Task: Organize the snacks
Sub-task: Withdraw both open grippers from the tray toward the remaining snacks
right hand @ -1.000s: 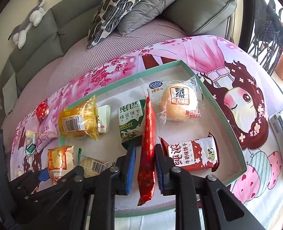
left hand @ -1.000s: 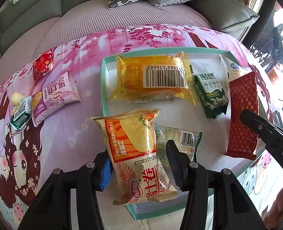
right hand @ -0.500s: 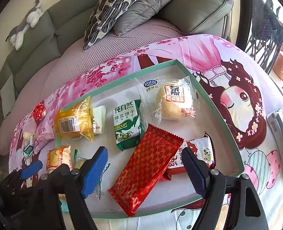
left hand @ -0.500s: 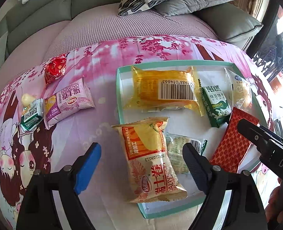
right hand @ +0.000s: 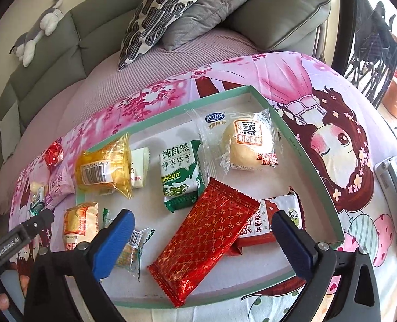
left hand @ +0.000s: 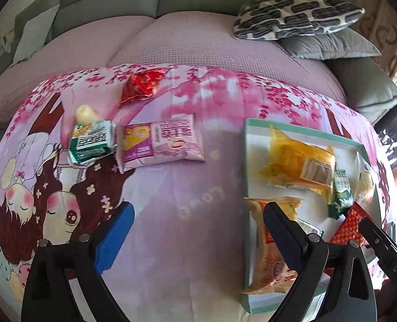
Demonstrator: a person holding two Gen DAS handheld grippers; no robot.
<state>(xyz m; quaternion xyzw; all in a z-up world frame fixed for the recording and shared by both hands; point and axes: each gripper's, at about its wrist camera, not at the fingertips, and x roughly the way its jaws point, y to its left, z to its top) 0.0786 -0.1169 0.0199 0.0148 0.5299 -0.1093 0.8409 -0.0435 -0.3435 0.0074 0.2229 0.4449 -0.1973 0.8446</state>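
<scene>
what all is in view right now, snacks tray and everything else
tray: 1, mint green rim, white floor, on the pink cartoon cloth
red foil packet: 1, in tray, lying on the milk biscuit pack
mung bean biscuit pack: 1, green and white, tray middle
steamed cake: 1, clear wrapper, tray back
yellow wrapped cake: 1, tray left
orange snack pack: 1, tray front left
small clear packet: 1, green edged, tray front
pink snack pack: 1, on cloth outside tray
green and white pack: 1, beside it
red candy bag: 1, on cloth, farther back
pillows: 2, patterned and grey, on sofa
plush toy: 1, grey and white, sofa back
left gripper: opening, nothing between fingers
right gripper: opening, over the red foil packet
</scene>
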